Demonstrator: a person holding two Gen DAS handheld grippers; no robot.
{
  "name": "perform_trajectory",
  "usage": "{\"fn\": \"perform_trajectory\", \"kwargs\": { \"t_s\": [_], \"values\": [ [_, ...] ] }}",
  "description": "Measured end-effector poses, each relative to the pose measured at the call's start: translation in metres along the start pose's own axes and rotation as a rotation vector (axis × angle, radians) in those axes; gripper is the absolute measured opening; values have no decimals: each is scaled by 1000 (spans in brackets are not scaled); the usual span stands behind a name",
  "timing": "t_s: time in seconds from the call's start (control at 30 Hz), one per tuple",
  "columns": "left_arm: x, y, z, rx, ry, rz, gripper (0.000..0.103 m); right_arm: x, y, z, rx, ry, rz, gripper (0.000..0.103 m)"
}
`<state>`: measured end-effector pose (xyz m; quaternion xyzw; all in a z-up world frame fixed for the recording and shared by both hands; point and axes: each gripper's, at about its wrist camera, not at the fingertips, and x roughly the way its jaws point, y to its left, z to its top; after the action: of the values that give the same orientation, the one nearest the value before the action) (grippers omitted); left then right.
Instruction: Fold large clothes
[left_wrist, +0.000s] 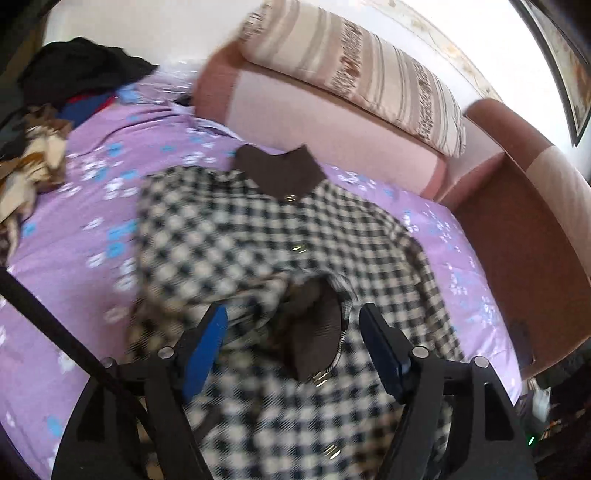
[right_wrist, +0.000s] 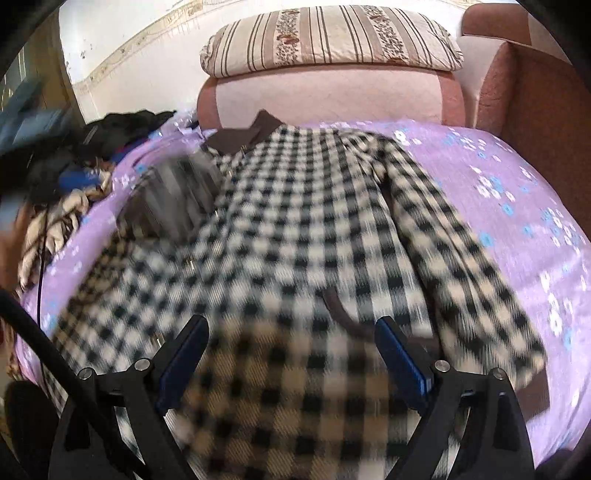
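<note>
Both views are smeared by motion, so the check pattern of the coat (left_wrist: 258, 229) blurs near the lens and its hem is cut off by the lower frame edge. The coat lies spread on the bed (left_wrist: 74, 229), front up, brown collar (left_wrist: 280, 173) toward the pink sofa back (left_wrist: 325, 110). In the right wrist view one sleeve (right_wrist: 461, 258) runs down the right side, ending in a brown cuff partly behind the gripper frame. The coat's left part (right_wrist: 173, 199) in that view is a grey streak, too blurred to make out. A brown patch (left_wrist: 314, 332) shows through a gap in the cloth between the left fingers; whether it is lining or a pocket cannot be told.

The left gripper (left_wrist: 293, 332) hovers over the coat's lower front, its blue fingers (left_wrist: 207, 347) spread wide, nothing between them pinched. The right gripper (right_wrist: 291, 354) likewise sits above the checked cloth with fingers (right_wrist: 400, 358) spread wide; whether the tips touch the fabric cannot be told.

A striped pillow (right_wrist: 328, 37) rests on top of the sofa back. A heap of dark and tan clothes (left_wrist: 55, 110) lies at the bed's far left, partly cut off.
</note>
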<state>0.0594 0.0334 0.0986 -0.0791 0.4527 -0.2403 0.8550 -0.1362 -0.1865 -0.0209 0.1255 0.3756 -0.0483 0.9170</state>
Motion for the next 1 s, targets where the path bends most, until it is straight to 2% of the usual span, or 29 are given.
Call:
{"fn": "perform_trajectory", "kwargs": {
  "t_s": [0.1,0.27,0.37,0.5,0.6,0.67,0.7,0.73,0.77,0.8,0.87,0.93,1.0],
  "values": [
    [-11,23,-14,-33,-12,-18,75,6,7,23,16,-5,42,94],
    [-15,60,-27,-101,-88,75,75,27,25,57,48,18,135,94],
    [-15,80,-36,-117,-126,123,75,43,27,78,79,16,109,94],
    [-15,88,-37,-66,-147,188,75,63,15,98,151,40,79,94],
    [-13,96,-35,-75,-148,201,75,86,4,102,218,131,92,94],
    [-12,101,-33,-107,-145,182,75,101,3,95,242,213,159,86],
    [-12,103,-32,-120,-146,176,75,108,7,92,233,262,208,60],
    [-12,105,-31,-129,-147,173,75,112,10,91,215,295,238,25],
    [-12,106,-31,-133,-150,172,75,116,16,94,170,340,260,15],
    [-12,106,-31,-133,-152,177,75,115,21,101,109,349,244,13],
    [-11,106,-30,-127,-155,196,75,105,27,121,12,311,201,11],
    [-10,105,-31,-129,-153,207,75,87,26,148,-46,235,167,11],
    [-8,107,-29,-139,-148,209,75,68,14,175,-46,139,150,11]
  ]
}}
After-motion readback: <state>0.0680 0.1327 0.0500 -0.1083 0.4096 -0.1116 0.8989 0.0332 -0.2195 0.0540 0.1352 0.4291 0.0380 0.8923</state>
